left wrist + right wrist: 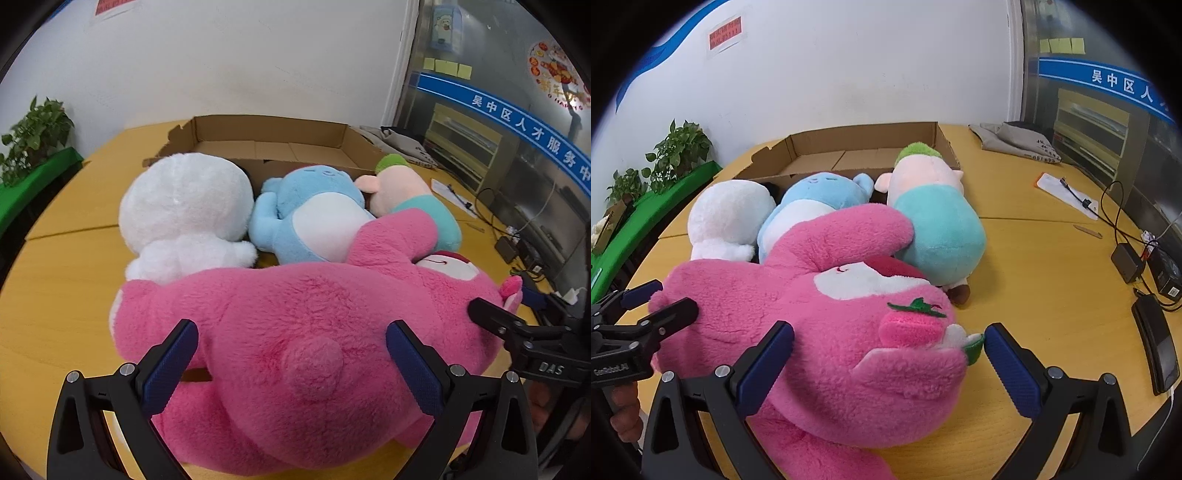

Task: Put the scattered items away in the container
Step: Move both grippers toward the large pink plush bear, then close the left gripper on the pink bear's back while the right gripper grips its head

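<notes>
The left gripper [291,363] and the right gripper [888,365] both stand spread wide around the pink bear [295,332], gripping nothing yet. The bear lies near, leaning on three smaller toys at the box [273,127], which lies farther back. Next, I judge, both must close and lift together. Only the right view shows the phone [1156,343].

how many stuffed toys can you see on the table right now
4: pink bear nearest, between both open claws; white plush at back left, blue plush in the middle, pig at right. Others may be hidden.
</notes>
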Demonstrator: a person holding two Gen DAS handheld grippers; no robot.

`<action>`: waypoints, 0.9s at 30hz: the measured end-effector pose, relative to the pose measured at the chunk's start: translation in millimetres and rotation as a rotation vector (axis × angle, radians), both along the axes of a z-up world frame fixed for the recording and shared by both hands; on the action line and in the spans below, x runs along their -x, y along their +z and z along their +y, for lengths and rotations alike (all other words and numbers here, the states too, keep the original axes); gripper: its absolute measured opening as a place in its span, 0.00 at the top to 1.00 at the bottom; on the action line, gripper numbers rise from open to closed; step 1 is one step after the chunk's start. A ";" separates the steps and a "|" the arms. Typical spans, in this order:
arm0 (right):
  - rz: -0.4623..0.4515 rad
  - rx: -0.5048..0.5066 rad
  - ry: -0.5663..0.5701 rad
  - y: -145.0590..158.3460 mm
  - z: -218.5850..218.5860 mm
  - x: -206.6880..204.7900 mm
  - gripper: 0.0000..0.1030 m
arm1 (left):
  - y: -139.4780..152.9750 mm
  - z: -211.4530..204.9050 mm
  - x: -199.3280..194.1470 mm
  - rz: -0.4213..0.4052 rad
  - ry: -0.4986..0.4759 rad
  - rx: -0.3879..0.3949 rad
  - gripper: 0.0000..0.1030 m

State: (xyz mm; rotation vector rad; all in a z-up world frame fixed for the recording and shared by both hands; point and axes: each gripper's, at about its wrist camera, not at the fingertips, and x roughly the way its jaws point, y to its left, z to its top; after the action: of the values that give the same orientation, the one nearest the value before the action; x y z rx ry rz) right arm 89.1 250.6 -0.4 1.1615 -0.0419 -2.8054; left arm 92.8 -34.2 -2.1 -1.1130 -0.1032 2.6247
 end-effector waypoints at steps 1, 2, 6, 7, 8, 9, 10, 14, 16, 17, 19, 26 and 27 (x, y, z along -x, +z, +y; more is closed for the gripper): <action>-0.005 0.007 0.003 -1.7 1.1 1.9 0.00 | -1.9 -2.3 1.3 -0.015 -0.011 -0.031 0.00; -0.010 0.013 0.006 -3.0 1.9 3.5 0.00 | -4.2 -5.4 2.8 -0.034 -0.023 -0.070 0.00; -0.012 0.022 0.024 -5.8 1.5 6.7 0.00 | -14.6 -15.5 9.7 -0.094 -0.022 -0.153 0.00; -0.012 0.021 0.029 -6.5 1.3 7.3 0.01 | -16.2 -16.1 10.6 -0.102 -0.023 -0.161 0.00; -0.011 0.019 0.035 -7.7 1.0 7.6 0.01 | -17.3 -16.0 11.0 -0.108 -0.024 -0.166 0.00; -0.011 0.018 0.039 -8.1 1.0 7.9 0.01 | -18.1 -15.4 11.0 -0.111 -0.025 -0.165 0.00; -0.010 0.020 0.042 -8.5 0.7 8.2 0.01 | -18.6 -14.1 10.7 -0.112 -0.028 -0.156 0.00; -0.012 0.039 0.049 -11.4 1.1 10.0 0.01 | -19.5 -12.4 7.8 -0.123 -0.050 -0.141 0.00; -0.015 0.053 0.050 -12.8 2.1 11.0 0.01 | -21.0 -13.9 7.6 -0.138 -0.058 -0.150 0.00; -0.017 0.059 0.051 -13.9 2.5 11.5 0.01 | -22.0 -14.7 7.7 -0.144 -0.062 -0.156 0.00; -0.020 0.063 0.055 -15.5 2.6 12.9 0.01 | -22.8 -15.9 7.7 -0.154 -0.066 -0.169 0.01; -0.024 0.079 0.060 -20.5 0.6 16.9 0.01 | -22.6 -15.1 6.5 -0.146 -0.080 -0.164 0.18; -0.027 0.089 0.059 -21.7 1.0 17.3 0.00 | -22.7 -16.1 6.1 -0.146 -0.078 -0.169 0.19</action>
State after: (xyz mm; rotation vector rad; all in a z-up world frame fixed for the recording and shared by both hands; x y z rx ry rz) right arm 71.7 251.6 -22.2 1.1610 -0.1311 -2.7074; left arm 86.7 -50.4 -24.8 -1.2212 -0.2998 2.4139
